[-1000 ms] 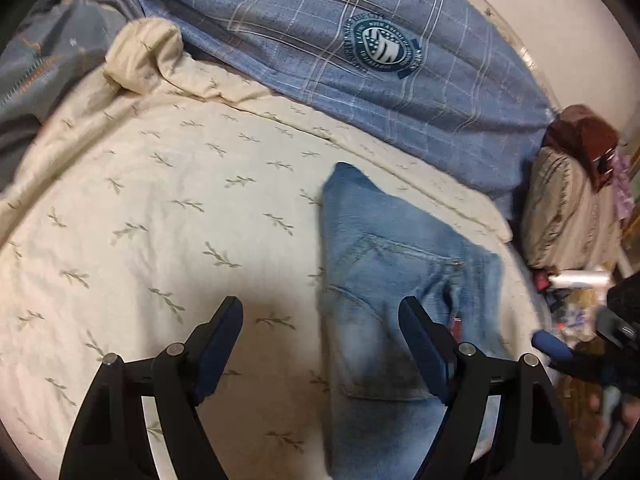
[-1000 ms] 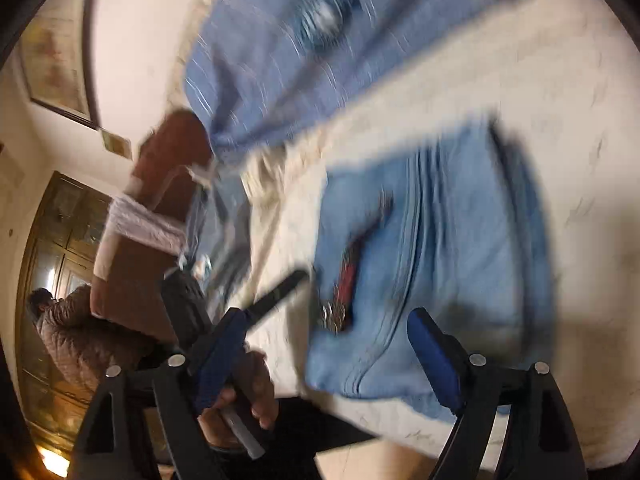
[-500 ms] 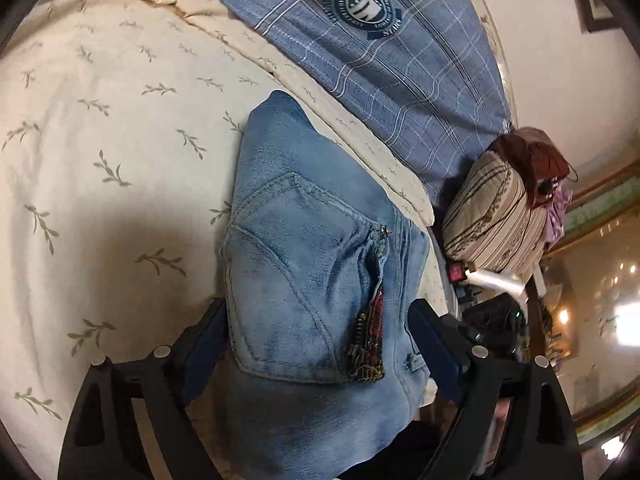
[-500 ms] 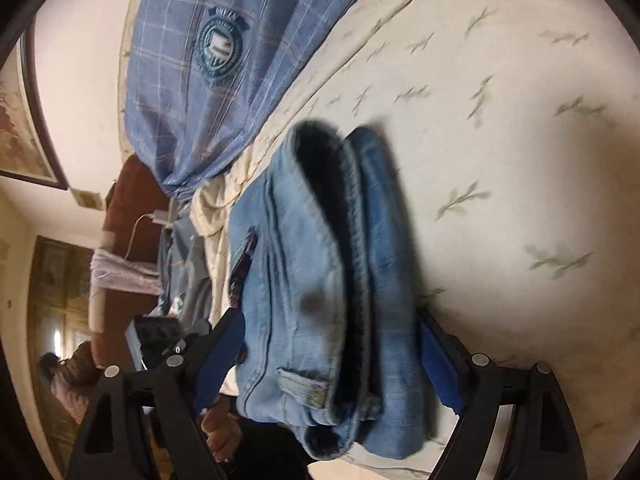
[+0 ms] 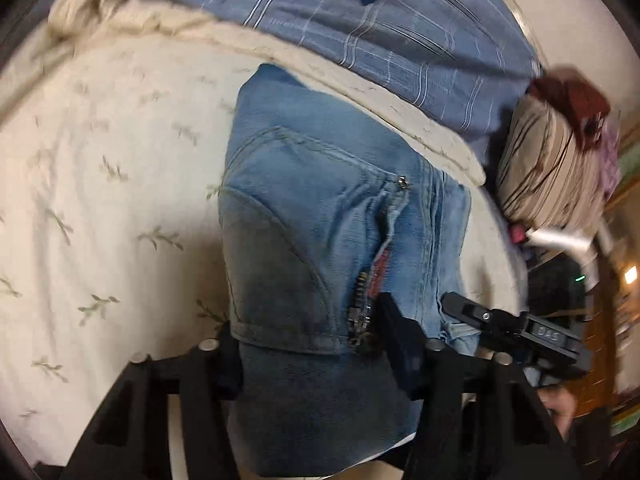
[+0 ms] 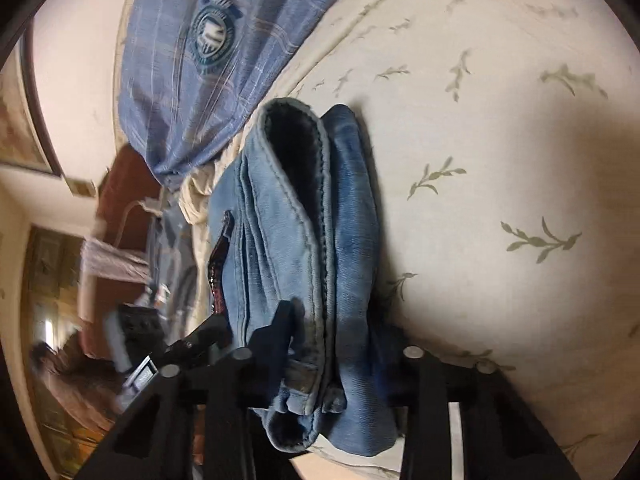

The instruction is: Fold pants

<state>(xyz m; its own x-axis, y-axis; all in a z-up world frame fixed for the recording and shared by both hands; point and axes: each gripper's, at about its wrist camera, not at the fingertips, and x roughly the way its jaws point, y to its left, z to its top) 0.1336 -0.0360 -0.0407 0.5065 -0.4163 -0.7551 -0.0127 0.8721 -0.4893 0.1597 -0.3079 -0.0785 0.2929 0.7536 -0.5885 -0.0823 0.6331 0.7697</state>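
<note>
Pants (image 5: 320,208), folded into a small thick stack, at the near edge of the bed (image 5: 100,200), just below the blue checked blanket (image 5: 400,32). Half a second ago: both sets of jaws wide open, one finger on each side of the stack. Now pinched in. Left gripper (image 5: 316,356): jaws clenched on the near end of the pants, right by the zipper. Right gripper (image 6: 340,360): jaws clenched across all the layers at once. Folding most likely done. Probably time to lift or carry the stack away. Risk of loose layers slipping open without a tight squeeze.
</note>
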